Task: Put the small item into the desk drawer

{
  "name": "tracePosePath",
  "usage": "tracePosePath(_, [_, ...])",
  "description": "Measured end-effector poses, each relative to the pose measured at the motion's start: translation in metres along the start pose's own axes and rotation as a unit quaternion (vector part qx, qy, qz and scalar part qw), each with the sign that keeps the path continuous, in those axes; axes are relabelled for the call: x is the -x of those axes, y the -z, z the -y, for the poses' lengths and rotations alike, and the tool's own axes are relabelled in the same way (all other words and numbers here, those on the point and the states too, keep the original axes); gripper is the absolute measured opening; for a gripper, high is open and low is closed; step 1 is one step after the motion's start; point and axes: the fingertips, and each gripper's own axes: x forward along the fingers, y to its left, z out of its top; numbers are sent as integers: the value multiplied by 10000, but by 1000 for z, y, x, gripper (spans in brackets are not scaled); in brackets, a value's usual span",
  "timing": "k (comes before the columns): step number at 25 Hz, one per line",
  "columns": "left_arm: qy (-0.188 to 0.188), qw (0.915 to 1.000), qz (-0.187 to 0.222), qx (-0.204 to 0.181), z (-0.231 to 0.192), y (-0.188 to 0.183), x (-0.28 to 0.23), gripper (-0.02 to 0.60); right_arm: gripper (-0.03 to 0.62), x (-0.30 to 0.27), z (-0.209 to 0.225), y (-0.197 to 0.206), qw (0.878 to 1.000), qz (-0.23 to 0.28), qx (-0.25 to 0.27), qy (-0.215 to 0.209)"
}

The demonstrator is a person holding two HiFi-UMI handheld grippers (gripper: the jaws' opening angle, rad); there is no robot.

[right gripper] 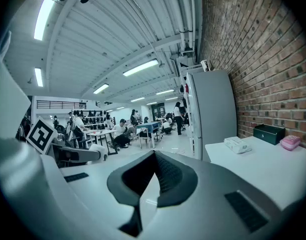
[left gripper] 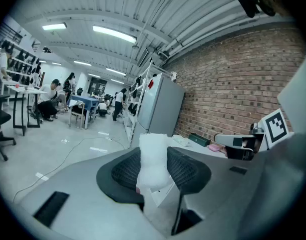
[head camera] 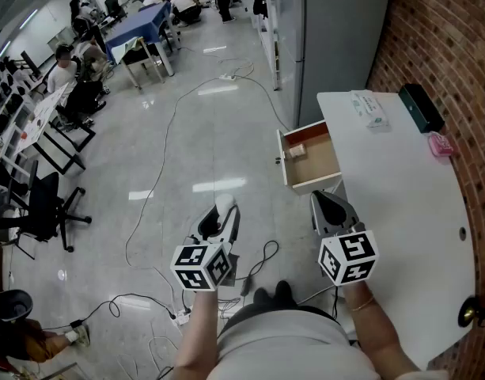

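Observation:
My left gripper (head camera: 220,214) is shut on a small white, crinkly wrapped item (head camera: 225,205), held over the floor to the left of the desk. In the left gripper view the item (left gripper: 153,160) stands upright between the mesh pads (left gripper: 188,170). The desk drawer (head camera: 321,167) stands pulled out from the white desk (head camera: 400,204), with a small tan object (head camera: 296,150) in its far corner. My right gripper (head camera: 327,203) hovers just in front of the drawer, shut and empty; its jaws meet at the tips in the right gripper view (right gripper: 153,160).
On the desk's far end lie a white packet (head camera: 369,109), a dark green box (head camera: 421,108) and a pink object (head camera: 440,144). A brick wall runs along the right. A grey cabinet (head camera: 337,30) stands behind the desk. Cables (head camera: 159,180) trail over the floor; people sit at tables at far left.

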Motion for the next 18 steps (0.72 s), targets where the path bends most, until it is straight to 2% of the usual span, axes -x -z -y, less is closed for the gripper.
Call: tracePosePath(18, [-208, 9996, 33, -160, 16, 9, -1, 178, 8, 4, -6, 8, 9998, -12, -32, -221])
